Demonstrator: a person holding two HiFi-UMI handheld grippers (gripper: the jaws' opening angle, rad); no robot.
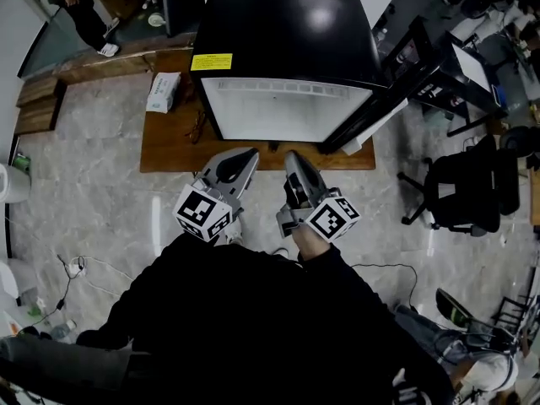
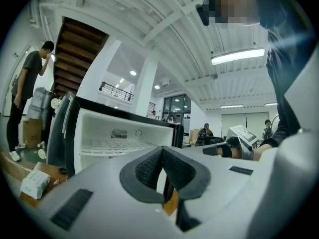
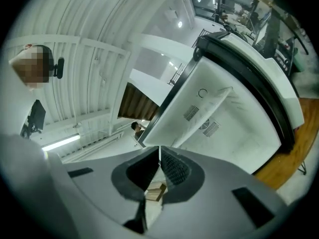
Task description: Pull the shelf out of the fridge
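Black sleeve, left hand-held gripper and right hand-held gripper pinched shut, empty, boxy glossy-black fridge, white grid shelf

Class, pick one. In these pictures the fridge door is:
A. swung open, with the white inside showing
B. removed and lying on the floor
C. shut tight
A: the fridge shows its white inside, and the door stands swung out at its side.

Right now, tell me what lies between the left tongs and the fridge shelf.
Nothing but bare wooden board, seen in the head view, separates the left tongs from the open fridge holding the shelf.
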